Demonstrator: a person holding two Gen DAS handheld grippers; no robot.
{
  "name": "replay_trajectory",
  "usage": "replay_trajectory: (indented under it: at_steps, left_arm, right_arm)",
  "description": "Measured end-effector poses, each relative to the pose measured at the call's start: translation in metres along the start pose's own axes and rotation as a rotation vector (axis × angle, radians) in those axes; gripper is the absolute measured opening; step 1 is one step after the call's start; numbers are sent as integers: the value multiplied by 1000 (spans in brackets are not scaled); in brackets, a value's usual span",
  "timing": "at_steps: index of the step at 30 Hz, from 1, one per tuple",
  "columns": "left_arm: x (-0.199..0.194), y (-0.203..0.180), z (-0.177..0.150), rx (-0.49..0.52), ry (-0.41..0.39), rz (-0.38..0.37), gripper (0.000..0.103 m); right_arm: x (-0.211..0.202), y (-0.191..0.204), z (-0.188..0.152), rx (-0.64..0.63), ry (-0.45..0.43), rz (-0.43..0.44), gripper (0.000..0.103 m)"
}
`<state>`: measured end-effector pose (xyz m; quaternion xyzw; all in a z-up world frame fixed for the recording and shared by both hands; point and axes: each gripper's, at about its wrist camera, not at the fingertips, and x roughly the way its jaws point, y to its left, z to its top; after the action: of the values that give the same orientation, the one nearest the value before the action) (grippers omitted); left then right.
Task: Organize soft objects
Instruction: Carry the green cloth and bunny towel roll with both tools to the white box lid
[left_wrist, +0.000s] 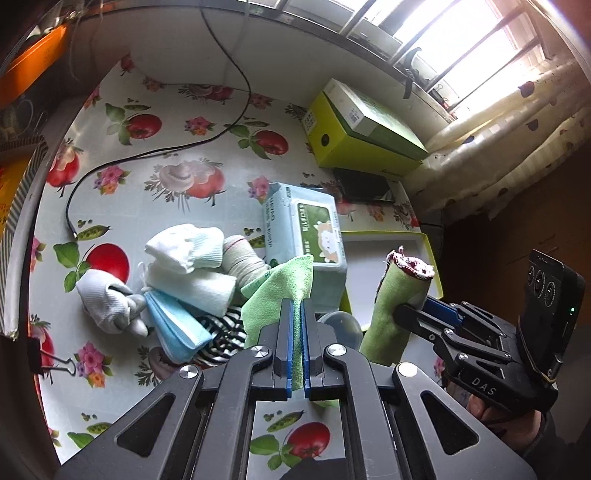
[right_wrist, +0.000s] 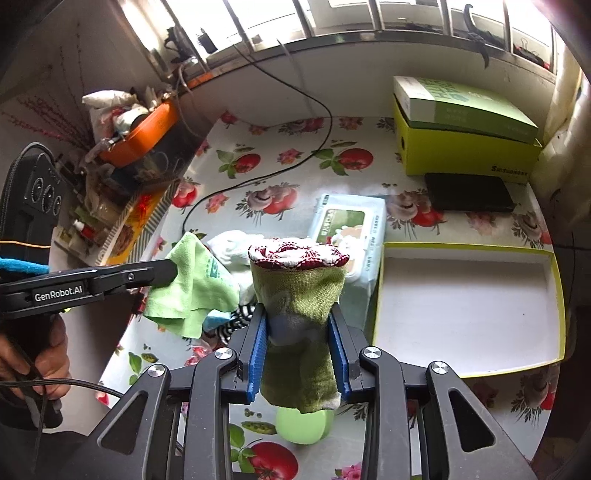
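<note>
A: What is held by each gripper?

B: A thin green cloth (left_wrist: 280, 284) is pinched between the pressed-together jaws of the left gripper (left_wrist: 297, 306), and it hangs clear of the table (left_wrist: 166, 155). A rolled green sock (right_wrist: 299, 295) with a red-and-white cuff is clamped by the right gripper (right_wrist: 299, 332), whose jaws are closed onto its sides.

A: How is the sock lying in that grip?

B: Its long axis is set along the fingers, cuff end pointed forward and away from the camera, toe end trailing back over a pale green lid (right_wrist: 304, 424).

A: Where is it likely meant to be put?

B: The open white-lined tray (right_wrist: 480, 254) is judged the likely place. It is seen just to the right of the sock and slightly ahead, so a short sideways shift to the right would be called for.

A: Which hand is better placed?

B: The right one; the tray is nearer to it. The left gripper is held over the pile of socks and masks (left_wrist: 184, 280), beside the wipes pack (left_wrist: 306, 229), well apart from the tray.
</note>
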<state>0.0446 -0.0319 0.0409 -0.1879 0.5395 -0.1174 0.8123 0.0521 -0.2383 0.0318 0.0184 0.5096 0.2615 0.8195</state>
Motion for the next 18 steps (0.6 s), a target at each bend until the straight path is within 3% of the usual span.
replay_trajectory:
  at_steps: [18]
  left_arm:
    - [56,-122,31,284,81,-37,3]
  right_arm:
    - [-28,-93,-20,189,-61,-91,30]
